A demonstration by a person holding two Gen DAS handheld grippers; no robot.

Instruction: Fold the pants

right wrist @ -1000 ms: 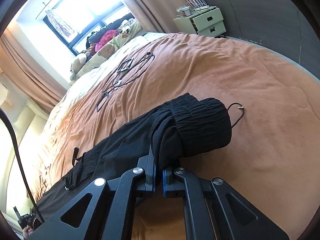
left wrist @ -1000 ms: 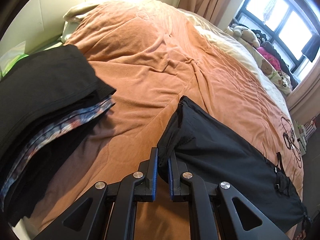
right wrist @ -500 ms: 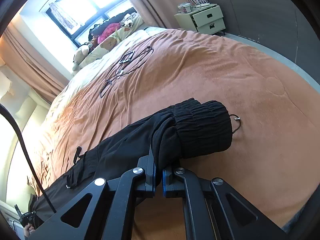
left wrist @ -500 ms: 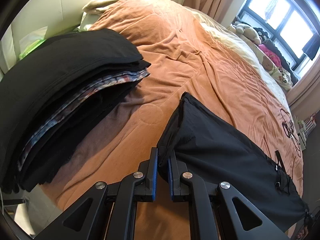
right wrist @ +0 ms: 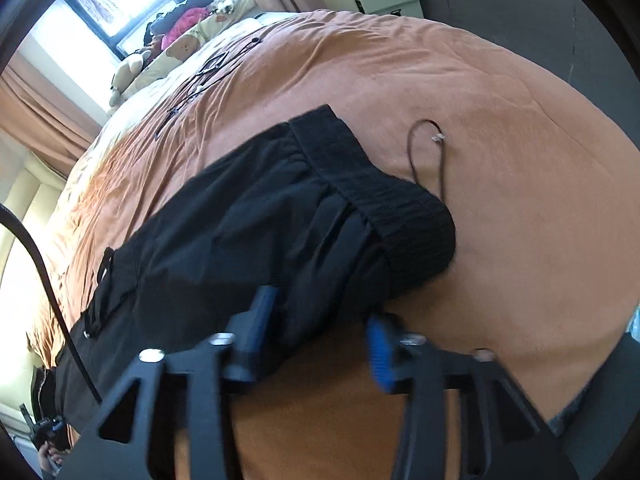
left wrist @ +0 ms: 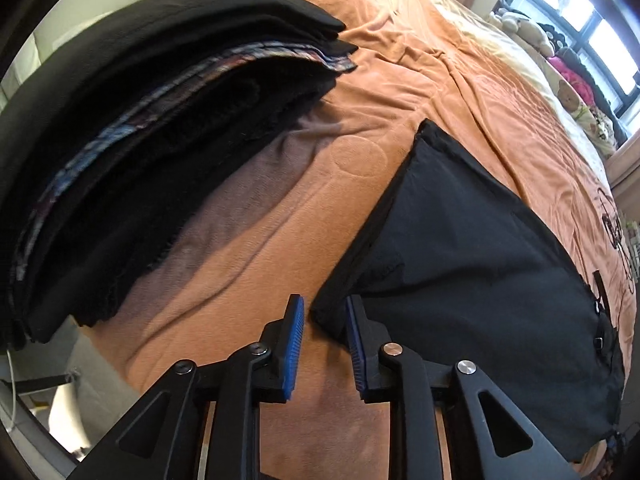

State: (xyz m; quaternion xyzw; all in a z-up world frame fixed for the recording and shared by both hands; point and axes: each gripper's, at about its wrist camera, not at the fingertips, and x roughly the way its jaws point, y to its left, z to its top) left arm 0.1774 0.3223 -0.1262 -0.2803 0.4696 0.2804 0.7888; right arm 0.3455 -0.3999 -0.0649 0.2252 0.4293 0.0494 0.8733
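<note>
Both grippers, left [left wrist: 322, 336] and right [right wrist: 320, 330], have just been opening, releasing the pants [right wrist: 248, 236], which now lie on the bedspread [left wrist: 400, 92]; clothes pile [left wrist: 132, 120] at ten o'clock.

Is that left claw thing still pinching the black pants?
Apart. In the left wrist view the left gripper jaws have just been opening; the pants corner lies between the blue pads with a gap on each side.

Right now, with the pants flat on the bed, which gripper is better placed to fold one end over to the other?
Left, probably. The left gripper has the pants hem corner between its just-opened jaws; the right gripper straddles bulkier cloth.
</note>
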